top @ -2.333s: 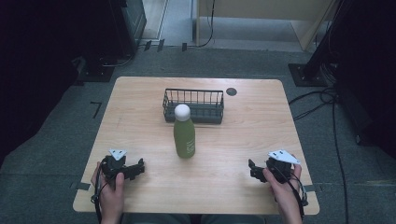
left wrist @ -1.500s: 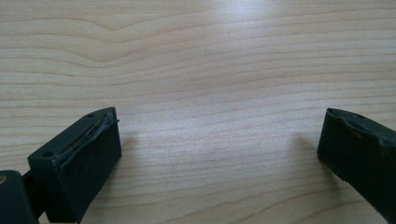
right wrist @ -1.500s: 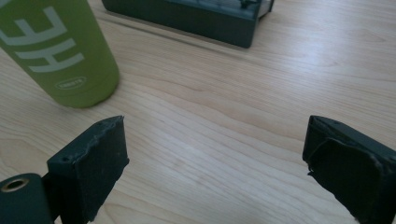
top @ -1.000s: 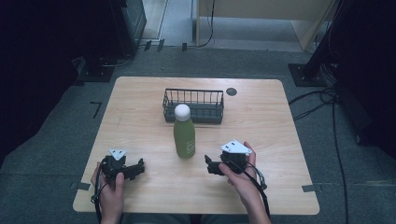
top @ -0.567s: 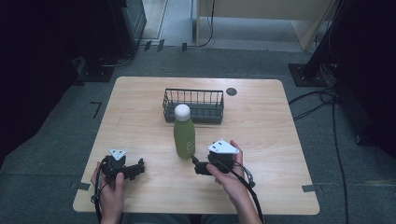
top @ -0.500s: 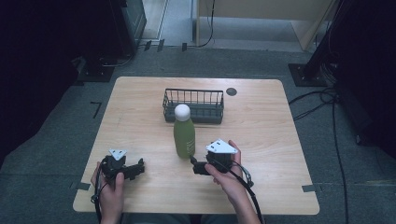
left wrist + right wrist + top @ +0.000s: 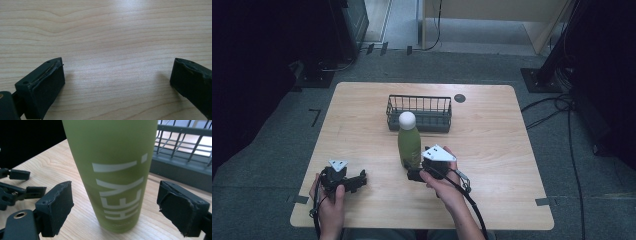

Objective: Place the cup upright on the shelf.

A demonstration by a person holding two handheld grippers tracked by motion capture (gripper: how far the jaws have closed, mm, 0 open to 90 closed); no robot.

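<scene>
- Standing upright near the middle of the desk (image 7: 362, 120), the green bottle (image 7: 409, 145) carries a white round cap (image 7: 407, 120).
- The bottle sits just near of the dark wire basket (image 7: 419, 112); whether the two touch cannot be told from the high view.
- The basket lies toward the far side of the desk, with a small dark round disc (image 7: 459, 98) set in the desktop to its right.
- The right claw (image 7: 414, 174) is at the foot of the bottle, on its near right side, held in the person's right hand (image 7: 443, 181).
- In the right gripper view the bottle (image 7: 112, 170) stands between the two black jaws, with pale lettering running up its side.
- The right claw's jaws have just been closing with the bottle between them; a gap shows on each side, so the pads do not press on the bottle.
- The right claw is therefore part-way wide and holds nothing.
- The basket (image 7: 182, 152) shows behind the bottle at the upper right of that view.
- The left claw (image 7: 360, 180) rests low over the near left part of the desk, well apart from the bottle, in the left hand (image 7: 329, 200).
- In the left gripper view its jaws stand wide apart over bare wood grain (image 7: 112, 37), with nothing between them.
- A cable trails from the right claw toward the near edge of the desk.
</scene>
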